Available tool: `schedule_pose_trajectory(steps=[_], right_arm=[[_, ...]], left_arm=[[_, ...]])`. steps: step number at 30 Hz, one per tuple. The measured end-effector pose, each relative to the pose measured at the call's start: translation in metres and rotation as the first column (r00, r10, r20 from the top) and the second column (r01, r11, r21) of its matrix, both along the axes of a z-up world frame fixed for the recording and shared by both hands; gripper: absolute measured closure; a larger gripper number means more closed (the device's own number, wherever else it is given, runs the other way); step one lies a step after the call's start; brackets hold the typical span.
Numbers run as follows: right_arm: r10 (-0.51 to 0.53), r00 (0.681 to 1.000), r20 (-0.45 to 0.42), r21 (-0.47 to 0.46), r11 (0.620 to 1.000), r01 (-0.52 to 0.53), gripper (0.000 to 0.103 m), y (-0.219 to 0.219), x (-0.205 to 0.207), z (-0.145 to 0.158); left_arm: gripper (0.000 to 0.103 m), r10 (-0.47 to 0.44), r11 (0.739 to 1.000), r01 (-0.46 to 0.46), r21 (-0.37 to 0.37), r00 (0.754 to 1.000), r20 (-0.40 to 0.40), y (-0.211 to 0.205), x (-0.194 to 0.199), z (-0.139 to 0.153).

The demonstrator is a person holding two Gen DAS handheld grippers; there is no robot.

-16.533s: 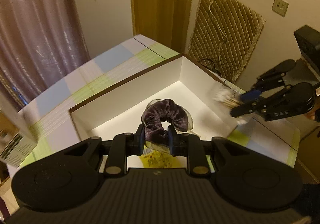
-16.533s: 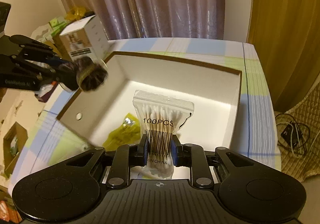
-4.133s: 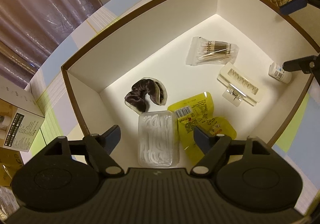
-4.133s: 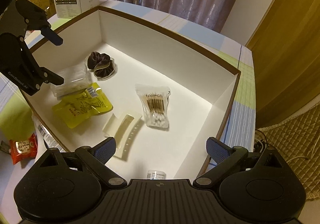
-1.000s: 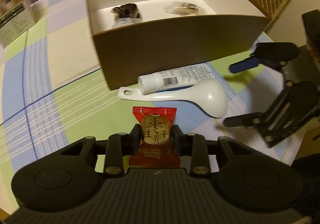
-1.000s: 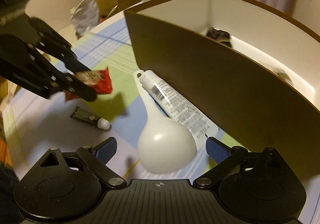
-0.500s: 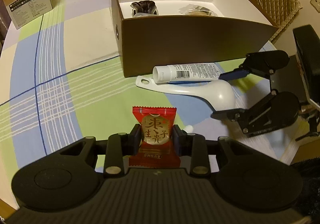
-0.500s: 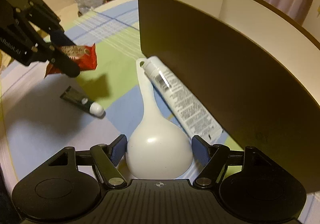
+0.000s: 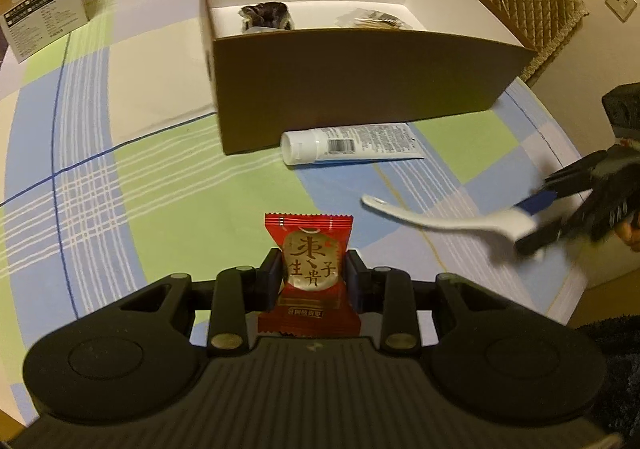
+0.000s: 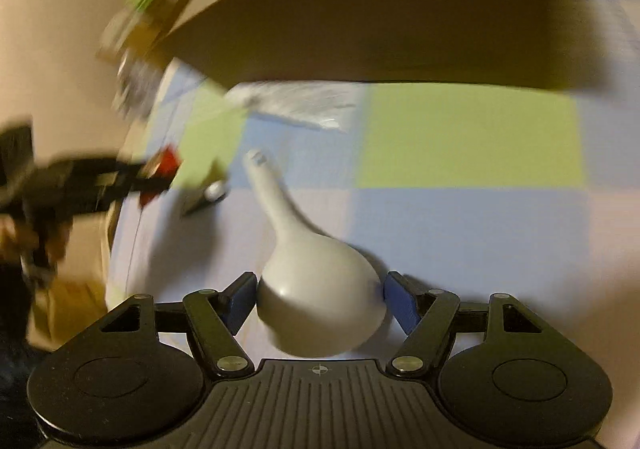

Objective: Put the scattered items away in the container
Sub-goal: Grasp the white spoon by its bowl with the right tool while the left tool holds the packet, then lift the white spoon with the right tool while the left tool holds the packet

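On the counter (image 9: 132,177), covered by a green, blue and cream checked cloth, stands your brown box (image 9: 360,89), white inside, holding a dark scrunchie (image 9: 266,13) and a cotton-swab bag (image 9: 370,19). A white tube (image 9: 352,145) lies just beside its near wall; a printed carton (image 9: 40,13) stands well apart. Since half a second ago, the white spoon (image 10: 316,281) has left the tube's side and is lifted clear. Your right hand-held gripper (image 10: 318,303) clamps its bowl, handle pointing forward. Your left hand-held gripper (image 9: 312,281) hovers level, closed on the upright red sachet (image 9: 310,269).
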State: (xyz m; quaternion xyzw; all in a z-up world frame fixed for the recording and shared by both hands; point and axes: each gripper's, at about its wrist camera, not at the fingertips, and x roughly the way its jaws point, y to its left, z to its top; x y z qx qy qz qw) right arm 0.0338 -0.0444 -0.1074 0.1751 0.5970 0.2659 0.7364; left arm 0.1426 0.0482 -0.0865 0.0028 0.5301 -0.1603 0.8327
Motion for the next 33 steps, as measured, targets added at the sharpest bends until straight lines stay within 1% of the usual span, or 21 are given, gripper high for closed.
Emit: schedule_pose_trajectory(steps=[3,5,6,8,9,10,11,12,14,16,17,19,20,21,25,26,27,29,30,31,33], right_arm=[[-0.102,0.995,0.025,-0.026,0.994,0.102,0.029,-0.029,-0.001,0.011],[-0.127,0.99,0.061,-0.065,0.989,0.131,0.029,-0.039,0.001,0.019],[-0.12,0.989,0.091,-0.092,0.987,0.129,0.029,-0.038,0.002,0.024],[-0.052,0.984,0.168,-0.163,0.983,0.08,0.029,-0.025,0.001,0.033],[0.009,0.977,0.213,-0.213,0.976,0.038,0.029,-0.016,-0.003,0.036],[0.078,0.962,0.261,-0.275,0.962,-0.003,0.029,-0.007,-0.009,0.04],[0.152,0.941,0.302,-0.346,0.938,-0.04,0.029,0.003,-0.015,0.041],[0.231,0.916,0.329,-0.421,0.904,-0.077,0.029,0.014,-0.021,0.041],[0.379,0.856,0.351,-0.551,0.823,-0.139,0.029,0.037,-0.034,0.034],[0.485,0.797,0.36,-0.623,0.761,-0.181,0.029,0.051,-0.048,0.027],[0.526,0.768,0.365,-0.655,0.732,-0.189,0.029,0.054,-0.055,0.024],[0.609,0.706,0.361,-0.729,0.657,-0.194,0.03,0.066,-0.069,0.016],[0.64,0.682,0.353,-0.758,0.623,-0.193,0.03,0.071,-0.074,0.012],[0.658,0.664,0.355,-0.774,0.605,-0.186,0.03,0.07,-0.078,0.01],[0.701,0.616,0.358,-0.819,0.553,-0.152,0.03,0.066,-0.089,0.007],[0.701,0.616,0.361,-0.821,0.552,-0.148,0.037,0.066,-0.086,0.005],[0.695,0.623,0.359,-0.817,0.557,-0.149,0.05,0.065,-0.082,0.003],[0.68,0.64,0.359,-0.811,0.566,-0.147,0.051,0.065,-0.076,0.003],[0.648,0.665,0.372,-0.788,0.599,-0.143,0.051,0.062,-0.071,0.006],[0.595,0.704,0.388,-0.748,0.649,-0.137,0.051,0.057,-0.064,0.012],[0.466,0.787,0.404,-0.636,0.762,-0.125,0.052,0.041,-0.047,0.026]], left_arm=[[0.075,-0.015,1.0,0.015,-0.007,1.0,0.002,-0.006,0.0,0.0],[0.075,-0.023,1.0,0.023,-0.012,1.0,0.003,-0.009,0.001,0.0],[0.075,-0.026,1.0,0.026,-0.012,1.0,0.003,-0.01,0.001,0.001],[0.075,-0.033,0.999,0.033,-0.011,0.999,0.005,-0.013,0.002,0.001],[0.075,-0.036,0.999,0.036,-0.01,0.999,0.005,-0.015,0.002,0.001],[0.075,-0.038,0.999,0.038,-0.011,0.999,0.006,-0.016,0.002,0.002],[0.075,-0.039,0.999,0.04,-0.012,0.999,0.008,-0.017,0.001,0.003],[0.075,-0.039,0.999,0.039,-0.013,0.999,0.009,-0.017,0.001,0.003],[0.075,-0.035,0.999,0.036,-0.015,0.999,0.007,-0.017,0.0,0.003],[0.075,-0.029,0.999,0.029,-0.013,1.0,0.007,-0.017,-0.001,0.003],[0.075,-0.024,1.0,0.024,-0.014,1.0,0.007,-0.016,-0.002,0.004],[0.075,-0.014,1.0,0.015,-0.016,1.0,0.005,-0.014,-0.004,0.004],[0.075,-0.011,1.0,0.011,-0.015,1.0,0.003,-0.014,-0.005,0.004],[0.075,-0.008,1.0,0.008,-0.013,1.0,0.001,-0.013,-0.006,0.004],[0.075,-0.002,1.0,0.002,-0.013,1.0,-0.005,-0.013,-0.008,0.003],[0.075,-0.002,1.0,0.002,-0.013,1.0,-0.006,-0.014,-0.008,0.003],[0.075,-0.003,1.0,0.002,-0.013,1.0,-0.007,-0.015,-0.007,0.003],[0.075,-0.005,1.0,0.005,-0.013,1.0,-0.008,-0.016,-0.007,0.003],[0.075,-0.007,1.0,0.007,-0.015,1.0,-0.006,-0.017,-0.007,0.004],[0.075,-0.009,1.0,0.009,-0.017,1.0,-0.004,-0.018,-0.006,0.004],[0.075,-0.011,1.0,0.012,-0.021,1.0,0.0,-0.019,-0.007,0.005]])
